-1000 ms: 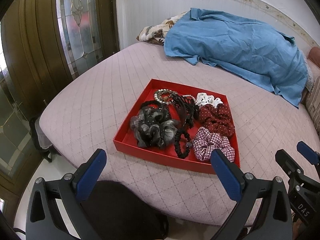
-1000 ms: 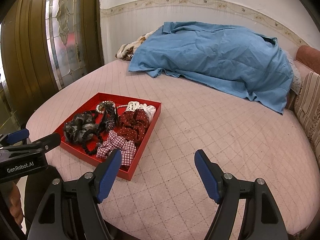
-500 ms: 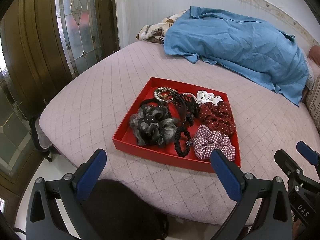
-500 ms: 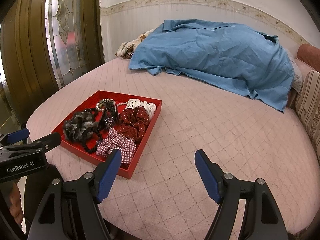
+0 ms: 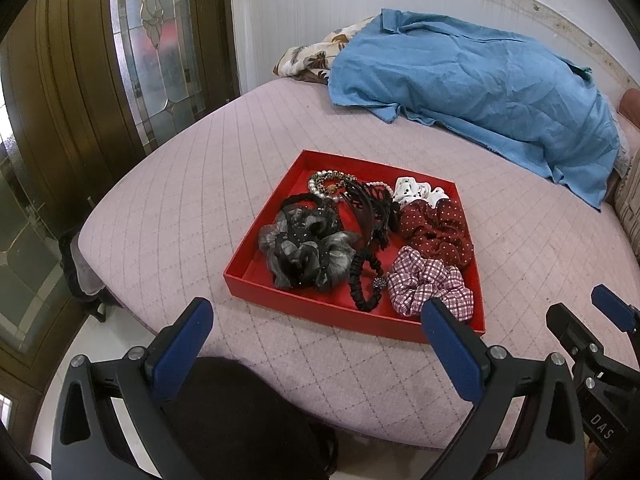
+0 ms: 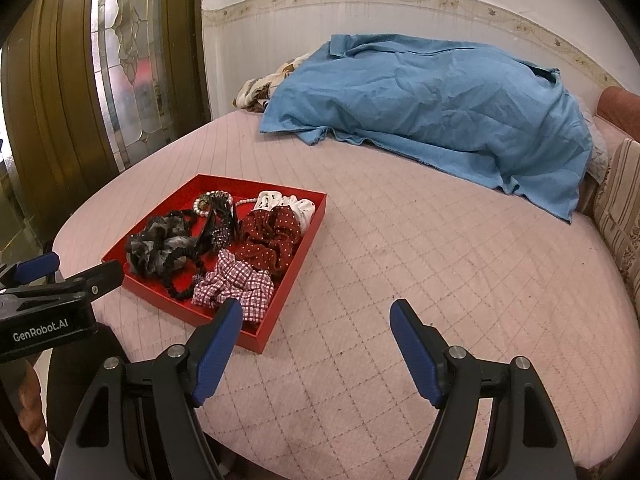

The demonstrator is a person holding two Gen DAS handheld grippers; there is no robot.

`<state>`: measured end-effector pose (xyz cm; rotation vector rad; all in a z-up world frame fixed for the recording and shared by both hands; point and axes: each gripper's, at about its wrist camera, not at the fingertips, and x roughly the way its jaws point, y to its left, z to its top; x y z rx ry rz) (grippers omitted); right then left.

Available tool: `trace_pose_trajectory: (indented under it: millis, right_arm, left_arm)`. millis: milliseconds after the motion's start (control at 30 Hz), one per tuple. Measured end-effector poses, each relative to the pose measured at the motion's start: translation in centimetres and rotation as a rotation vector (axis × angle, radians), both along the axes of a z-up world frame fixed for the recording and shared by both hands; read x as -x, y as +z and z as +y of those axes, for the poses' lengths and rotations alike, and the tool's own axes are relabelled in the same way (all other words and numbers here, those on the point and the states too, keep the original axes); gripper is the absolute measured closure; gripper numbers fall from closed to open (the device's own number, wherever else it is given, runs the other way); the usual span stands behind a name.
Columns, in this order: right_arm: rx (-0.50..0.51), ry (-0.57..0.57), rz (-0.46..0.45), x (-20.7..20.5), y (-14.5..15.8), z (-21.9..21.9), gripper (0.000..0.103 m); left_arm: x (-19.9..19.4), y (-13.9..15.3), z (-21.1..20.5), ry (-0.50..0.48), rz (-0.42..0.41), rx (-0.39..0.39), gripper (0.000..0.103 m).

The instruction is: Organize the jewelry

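Observation:
A red tray (image 5: 280, 196) (image 6: 298, 258) lies on the pink quilted bed. It holds a grey-black scrunchie (image 5: 306, 254), a checked scrunchie (image 5: 430, 282) (image 6: 236, 286), a dark red dotted scrunchie (image 5: 436, 230) (image 6: 270, 236), a white dotted scrunchie (image 5: 416, 192), a black hair tie (image 5: 362, 280), black hair clips and a pearl bracelet (image 5: 320, 186). My left gripper (image 5: 316, 338) is open and empty, just short of the tray's near edge. My right gripper (image 6: 316, 340) is open and empty, over the bed to the right of the tray's near corner.
A blue sheet (image 5: 480, 88) (image 6: 440, 100) covers a heap at the back of the bed, with a floral cloth (image 5: 308, 58) beside it. A wooden door with patterned glass (image 5: 148, 40) stands at the left. A striped cushion (image 6: 620, 216) lies at the right edge.
Both grippers have come slightly closer to the bed and the tray. Nothing in the tray has moved.

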<state>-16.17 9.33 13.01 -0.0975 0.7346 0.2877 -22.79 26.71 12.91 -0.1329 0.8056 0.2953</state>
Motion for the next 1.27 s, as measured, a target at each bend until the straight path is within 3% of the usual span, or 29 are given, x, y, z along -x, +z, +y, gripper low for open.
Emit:
trace_pose_trajectory:
  millis: [1033,1267]
  right_arm:
    - [-0.001,0.036,0.034,-0.3,-1.1,0.2,0.021]
    - [-0.021,0.062,0.058,-0.5,-1.7,0.2,0.02]
  left_arm:
    - [-0.6,-0.3,1.2,0.029,0.02,0.011,0.0]
    - [-1.1,0.3,1.0,0.043,0.023,-0.018,0.0]
